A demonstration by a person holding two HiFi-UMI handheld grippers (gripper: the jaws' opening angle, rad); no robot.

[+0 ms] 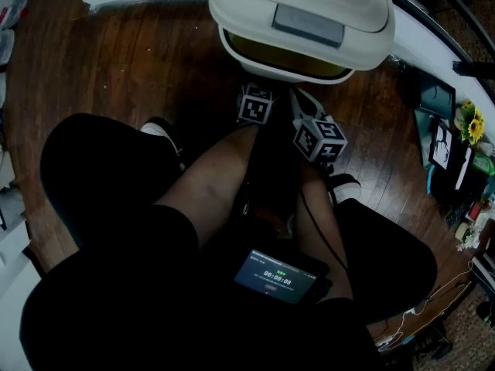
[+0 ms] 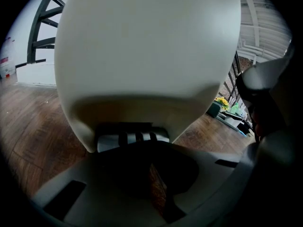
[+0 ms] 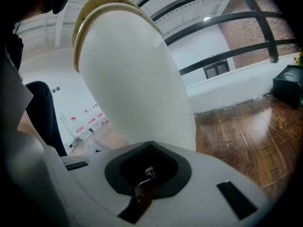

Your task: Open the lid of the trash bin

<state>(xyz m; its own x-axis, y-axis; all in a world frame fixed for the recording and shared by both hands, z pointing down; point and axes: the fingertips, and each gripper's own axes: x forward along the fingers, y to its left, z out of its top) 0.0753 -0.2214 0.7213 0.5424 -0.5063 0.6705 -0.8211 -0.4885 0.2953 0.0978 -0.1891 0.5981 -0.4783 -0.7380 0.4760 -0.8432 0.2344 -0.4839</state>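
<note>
- Only the head view shows the lid (image 1: 309, 6): it sits on top of the trash bin (image 1: 286, 56), which stands on the wooden floor (image 1: 139, 68) before the person's knees.
- Both gripper views show only the bin's white side, very near.
- The left gripper (image 1: 255, 100) and the right gripper (image 1: 311, 120) are held low, side by side, under the bin's front edge. No view shows whether their tongs are spread or pressed.

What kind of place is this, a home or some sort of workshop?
Probably a loft-style studio or converted industrial room, though that is not certain: a dark wood plank floor, a brick wall with black steel beams, and a white trash bin standing on the floor.
</note>
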